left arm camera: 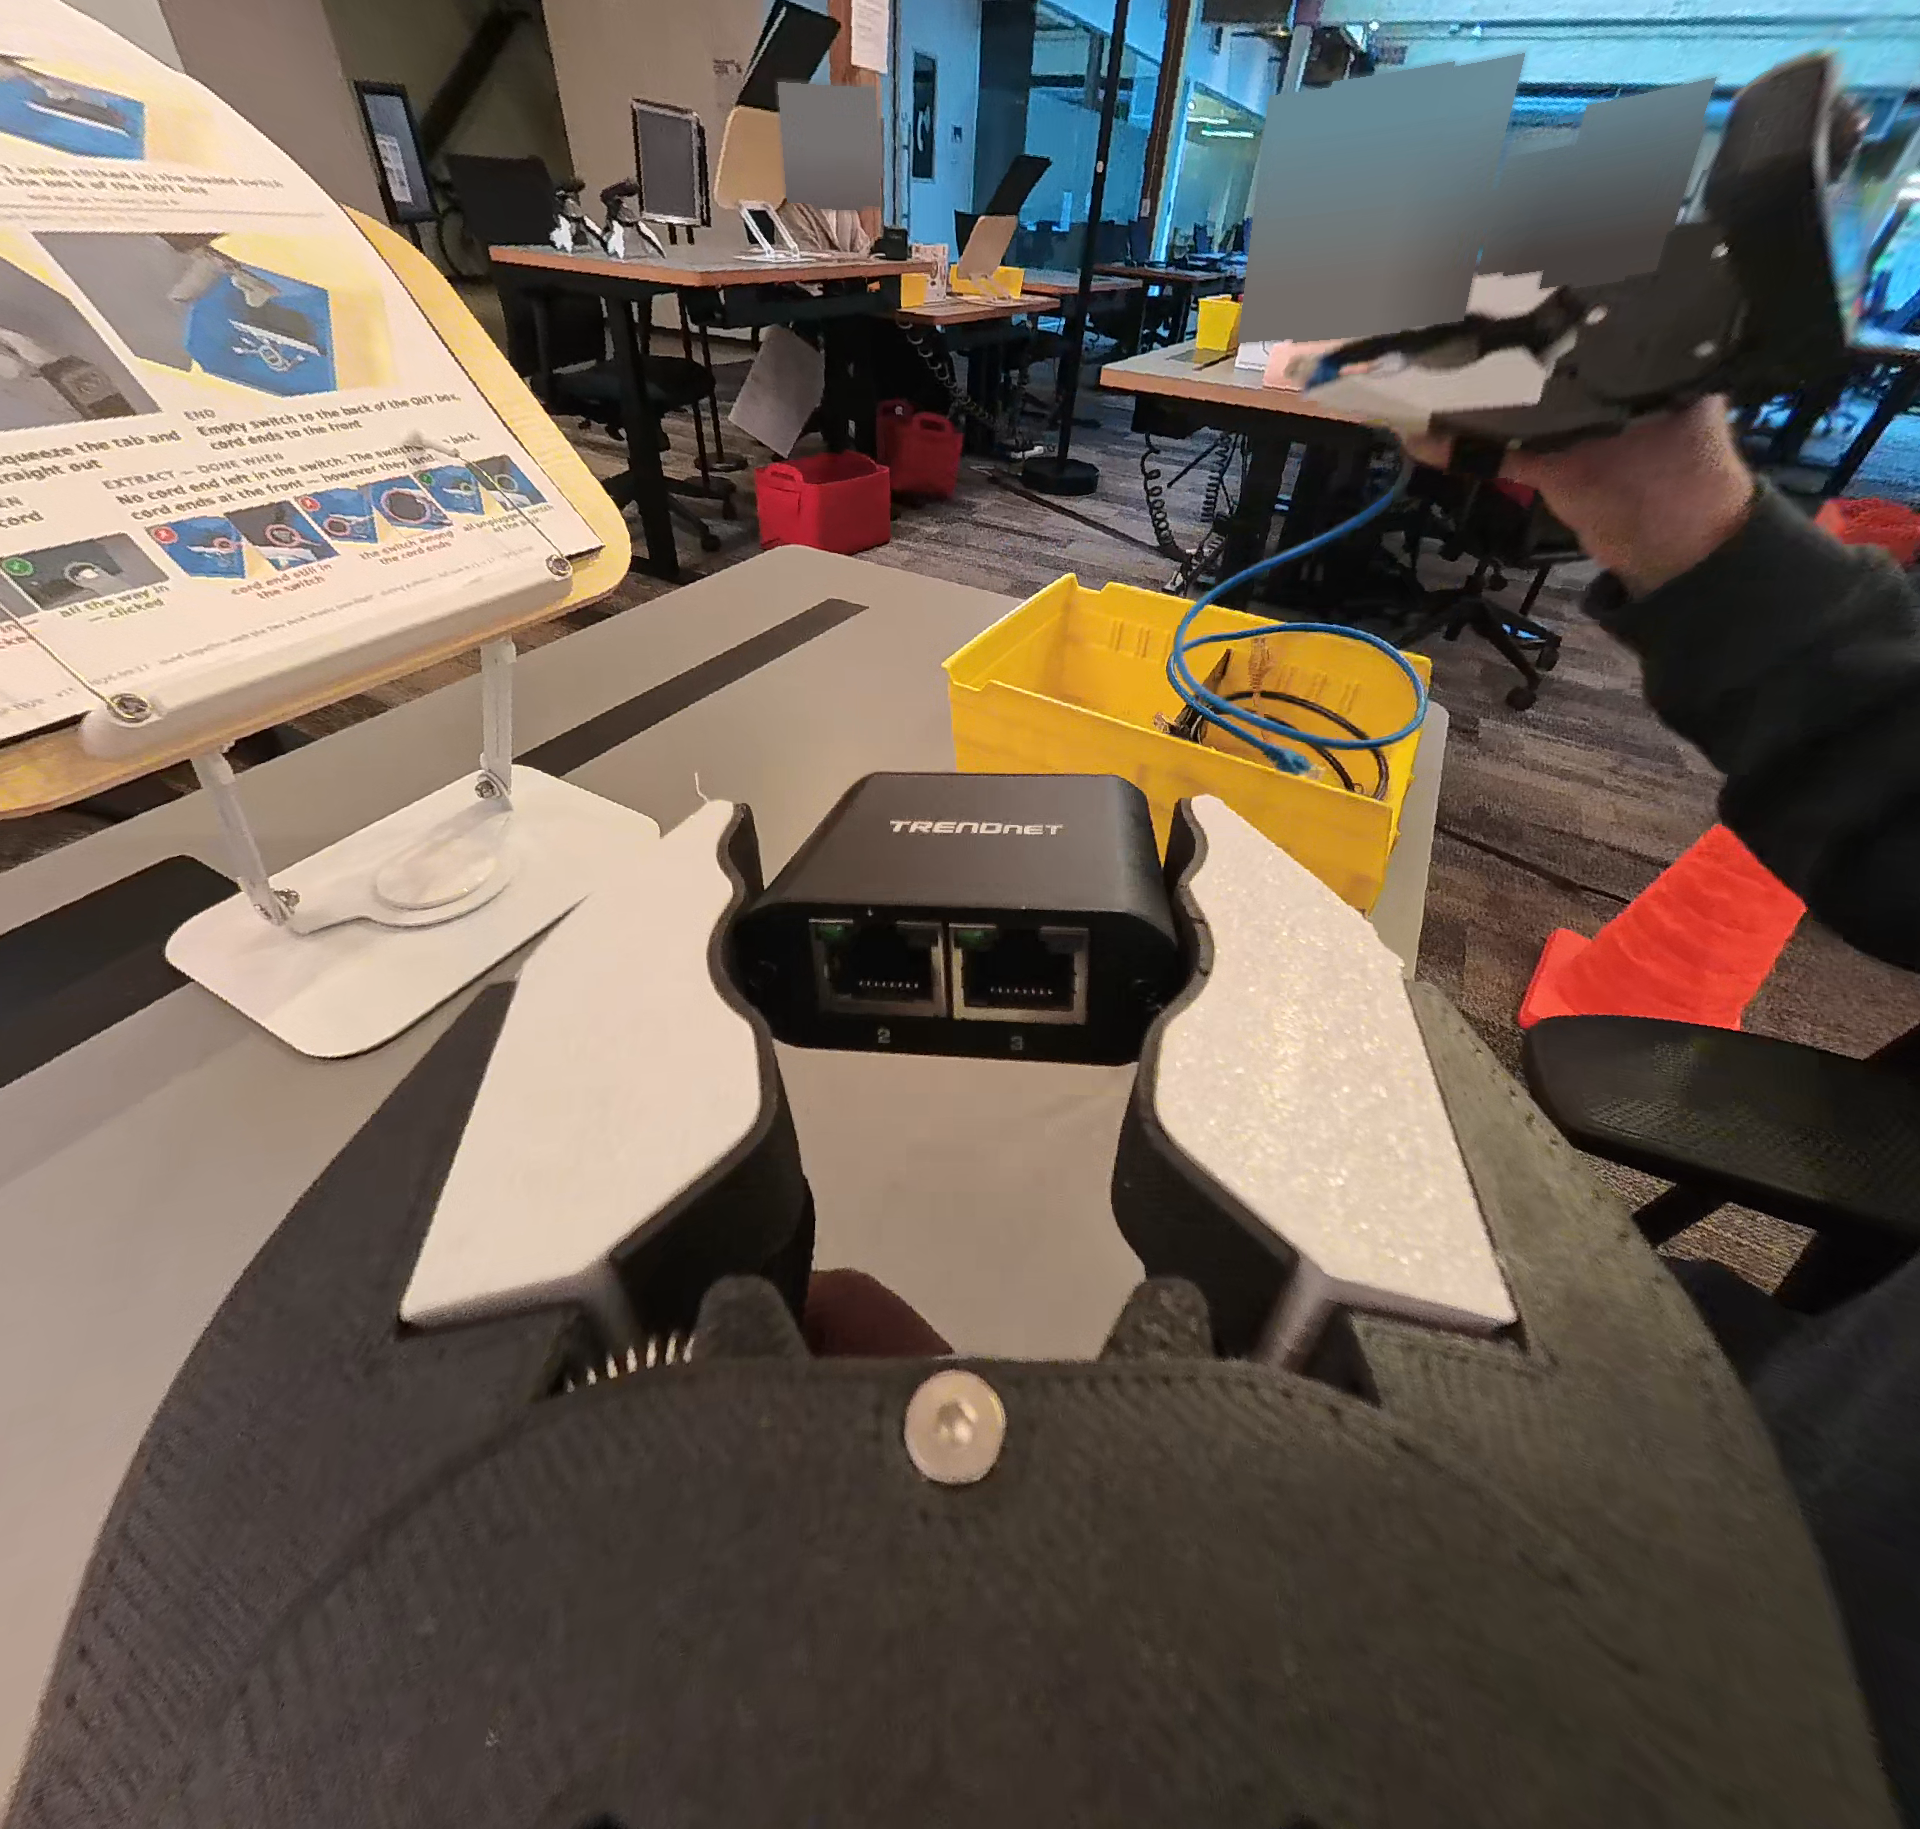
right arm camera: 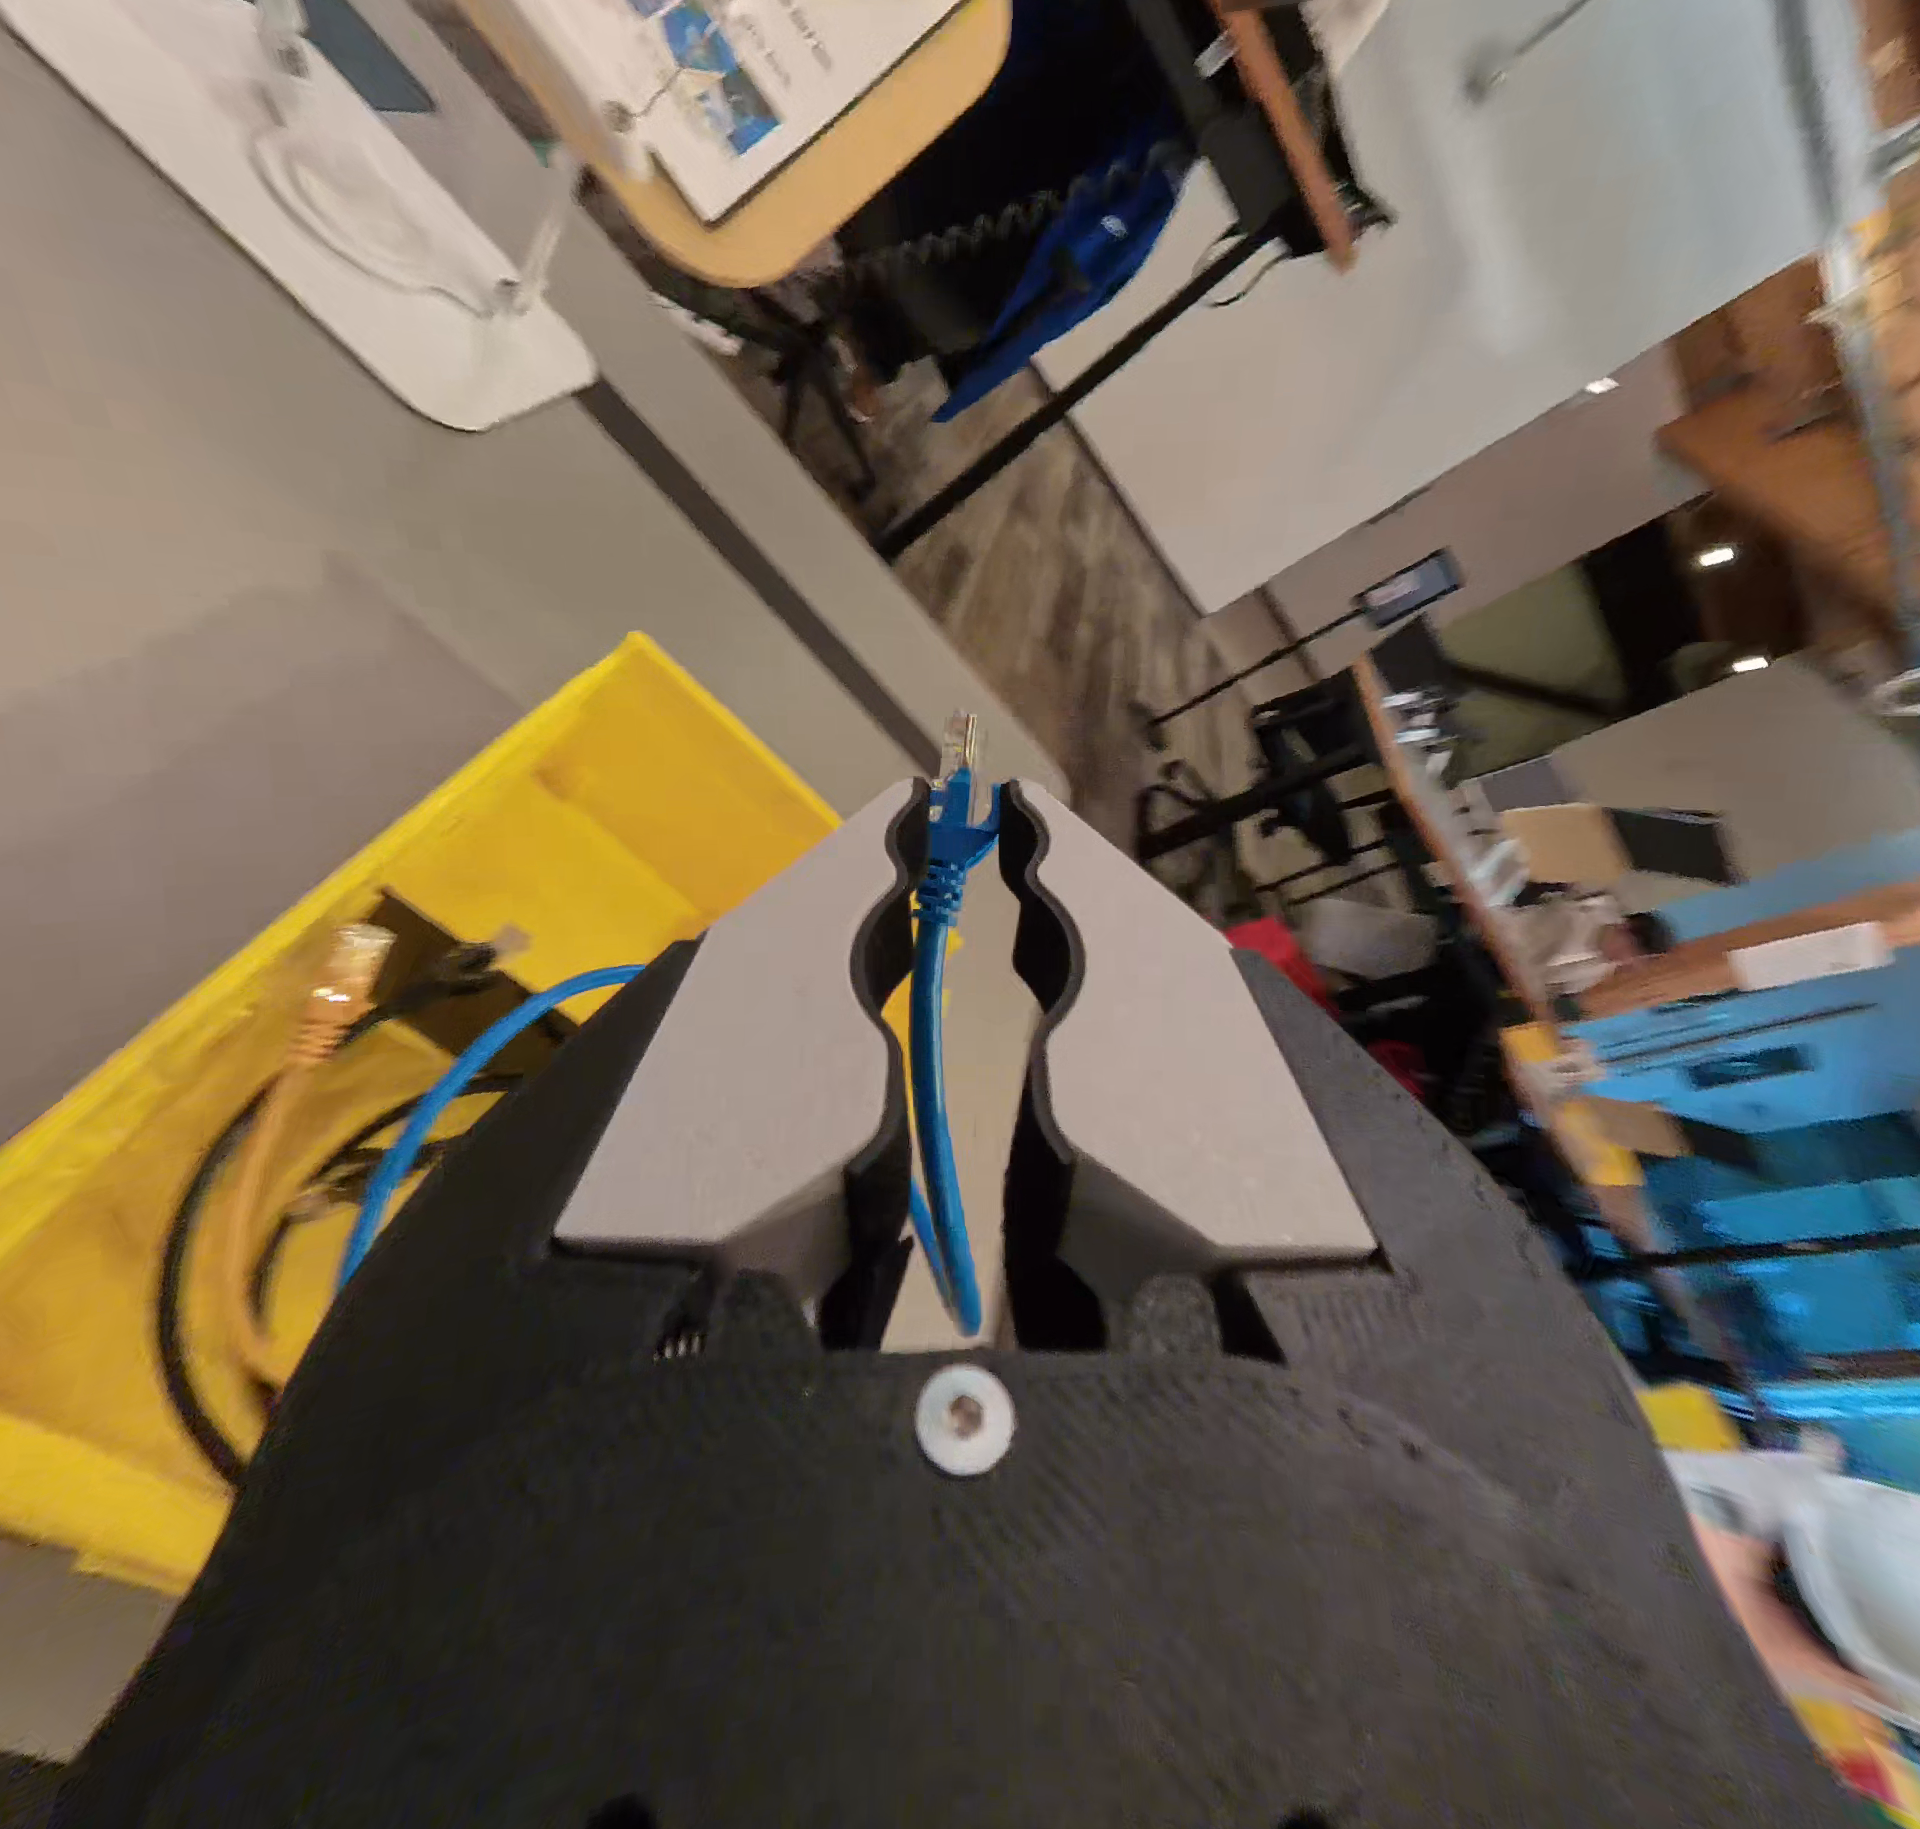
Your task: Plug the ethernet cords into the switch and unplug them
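Nearest to us, the left gripper (left arm camera: 961,906) clamps the black switch (left arm camera: 956,922) between its fingertips, jaws set to the width of the housing. Both visible ports face back toward the camera, and both are empty. Below the jaws lies the grey table (left arm camera: 727,699), crossed by a dark stripe.

Left of the jaws, we see the white base of a document stand (left arm camera: 405,896), which carries an illustrated instruction sheet (left arm camera: 208,408). Beyond the right fingertip, a yellow bin (left arm camera: 1081,699) sits at the table edge and holds coiled cords.

Up and right of the jaws, we hold the right gripper (right arm camera: 961,803) above the bin. Its jaws stand narrow, pinching the plug end of the blue ethernet cord (right arm camera: 940,1000); the clear connector projects past the fingertips. The cord trails down into the bin, beside an orange cord (right arm camera: 312,1031).

Farther off, we see an open workroom with desks, red bins (left arm camera: 826,501) and patterned carpet.
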`<state>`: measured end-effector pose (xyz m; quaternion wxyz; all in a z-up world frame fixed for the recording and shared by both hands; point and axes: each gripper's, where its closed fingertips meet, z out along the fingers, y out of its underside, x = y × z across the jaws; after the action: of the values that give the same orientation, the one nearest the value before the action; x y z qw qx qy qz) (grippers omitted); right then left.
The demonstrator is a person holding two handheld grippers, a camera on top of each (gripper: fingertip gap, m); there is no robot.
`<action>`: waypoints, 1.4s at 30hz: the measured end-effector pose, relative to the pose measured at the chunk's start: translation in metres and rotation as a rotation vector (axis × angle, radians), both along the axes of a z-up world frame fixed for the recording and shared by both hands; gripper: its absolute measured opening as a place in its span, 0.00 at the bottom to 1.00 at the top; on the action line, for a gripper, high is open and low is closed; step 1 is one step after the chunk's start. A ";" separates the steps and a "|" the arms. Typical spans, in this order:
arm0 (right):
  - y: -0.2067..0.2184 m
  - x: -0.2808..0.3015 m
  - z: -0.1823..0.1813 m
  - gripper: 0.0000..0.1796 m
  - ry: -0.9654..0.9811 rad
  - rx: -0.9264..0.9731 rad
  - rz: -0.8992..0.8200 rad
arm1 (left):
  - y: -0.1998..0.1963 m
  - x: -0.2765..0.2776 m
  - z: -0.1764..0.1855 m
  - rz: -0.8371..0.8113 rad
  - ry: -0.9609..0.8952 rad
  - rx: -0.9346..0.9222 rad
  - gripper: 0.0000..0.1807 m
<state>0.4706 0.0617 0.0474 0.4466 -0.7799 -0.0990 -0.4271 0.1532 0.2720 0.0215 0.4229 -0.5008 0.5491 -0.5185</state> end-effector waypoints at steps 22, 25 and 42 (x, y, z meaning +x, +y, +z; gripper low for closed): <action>-0.021 -0.018 -0.193 0.40 0.592 -0.378 -0.039 | -0.006 0.004 -0.018 -0.034 0.059 0.003 0.41; -0.021 -0.032 -0.167 0.41 0.642 -0.350 0.046 | -0.007 0.004 -0.017 -0.038 0.058 0.003 0.41; 0.139 -0.295 -0.049 0.37 -0.379 -0.102 0.873 | -0.068 0.011 -0.018 -0.257 0.023 -0.157 0.41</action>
<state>0.1756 0.2009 -0.0015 0.5194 -0.5948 -0.5179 -0.3290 0.1644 0.2045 0.0039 0.3064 -0.4639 0.5710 -0.6040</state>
